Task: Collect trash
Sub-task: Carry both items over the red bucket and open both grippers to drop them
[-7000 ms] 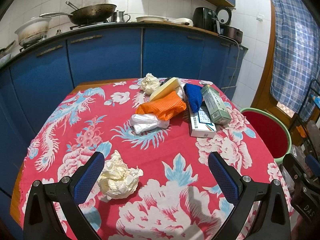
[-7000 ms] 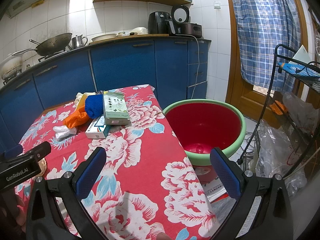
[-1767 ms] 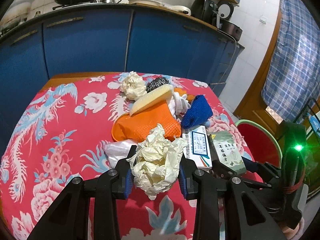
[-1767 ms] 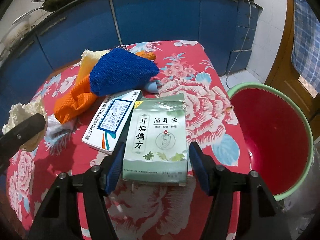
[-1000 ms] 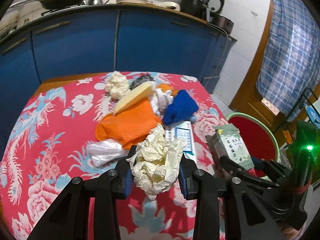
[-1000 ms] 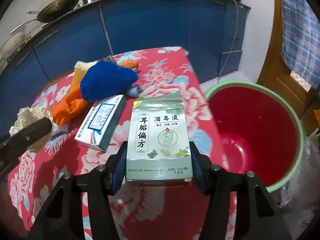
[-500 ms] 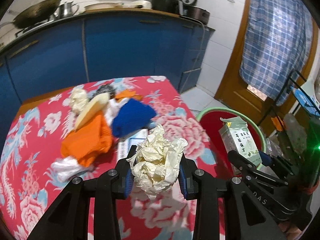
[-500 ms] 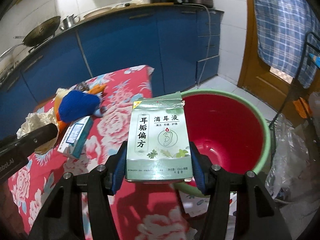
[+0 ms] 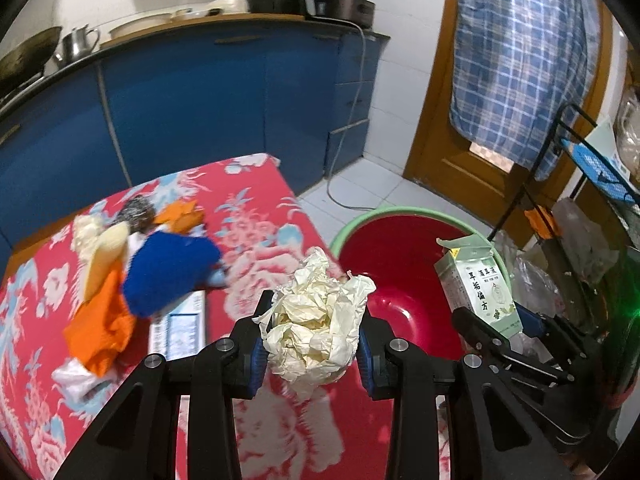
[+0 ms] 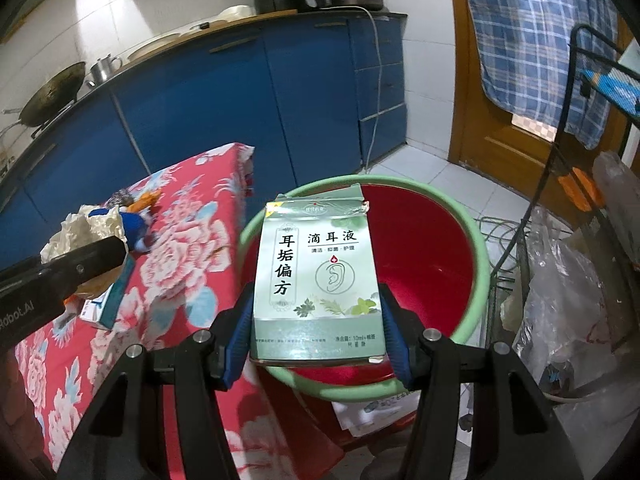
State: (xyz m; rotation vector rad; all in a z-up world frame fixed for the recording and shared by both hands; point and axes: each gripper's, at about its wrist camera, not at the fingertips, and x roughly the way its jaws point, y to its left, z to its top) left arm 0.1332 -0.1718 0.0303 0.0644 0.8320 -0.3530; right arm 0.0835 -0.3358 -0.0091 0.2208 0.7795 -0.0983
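In the left wrist view, the red floral-clothed worktop [image 9: 256, 240] fills the left of the frame. On it, at left centre, lies a heap: an orange knitted cloth [image 9: 102, 320], a pale yellow sponge [image 9: 102, 256], a blue knitted cloth [image 9: 168, 272] and a flat white-and-blue carton [image 9: 180, 328]. At lower centre the left gripper [image 9: 312, 344] has its blue-padded fingers [image 9: 256, 354] pinching a crumpled cream paper wad [image 9: 316, 328], which sits over the worktop's right edge. Right of it stands a round red basin with a green rim [image 9: 400, 280] on the floor. At right, a pale green medicine box [image 9: 476, 288] hangs over the basin.

In the right wrist view, the wad shows at left centre above the worktop. At lower centre the right gripper [image 10: 316, 336] has its fingers [image 10: 394, 340] pinching the green box by its two sides, upright, printed face toward the camera, in front of the basin's open red hollow. A clear plastic bag [image 10: 568, 304] sits at right.
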